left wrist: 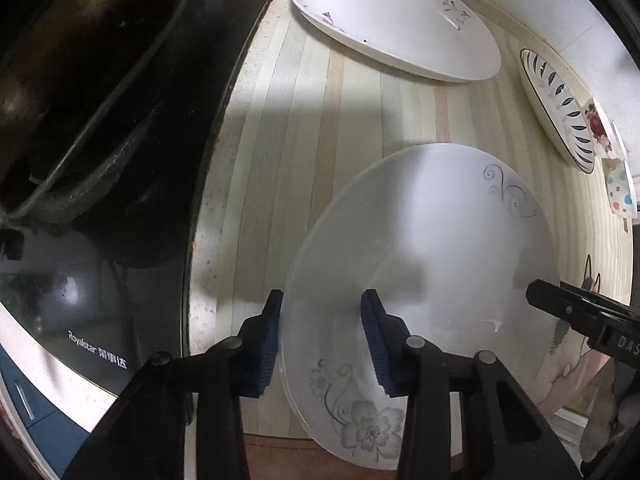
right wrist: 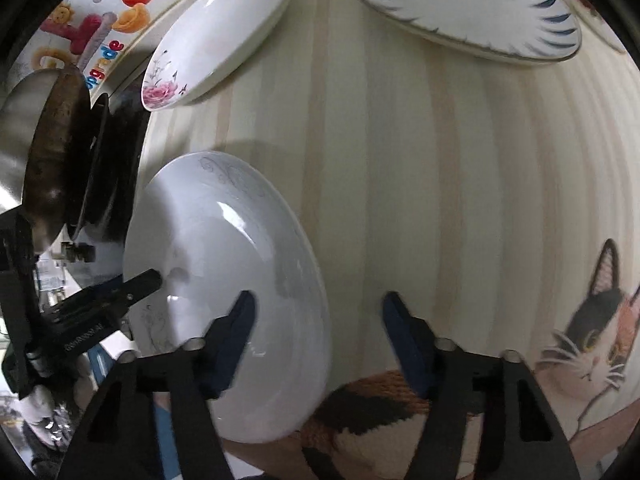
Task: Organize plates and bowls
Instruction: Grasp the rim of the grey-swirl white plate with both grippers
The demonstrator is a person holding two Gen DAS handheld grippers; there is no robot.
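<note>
White with grey flowers, the plate (left wrist: 420, 264) lies on the striped mat (left wrist: 304, 128) at the near edge of the counter, just beside the black cooktop (left wrist: 132, 240) that carries a dark wok (left wrist: 80, 92). The left gripper (left wrist: 322, 312) straddles the plate's left rim, one blue pad outside, the other over the plate's inside; its jaws stand narrowly apart, and I cannot tell whether the pads already press the rim. The right gripper (right wrist: 318, 312) straddles the opposite rim with a wider gap, and its outer pad is clear of the plate. Farther back lie a rose plate (left wrist: 396, 16) and a blue-leaf plate (right wrist: 468, 8), apart from each other. At the mat's right edge, seemingly two small patterned dishes (left wrist: 618, 184) sit close together, too warped to read. A cat picture (right wrist: 592, 344) marks the mat's near corner.
</note>
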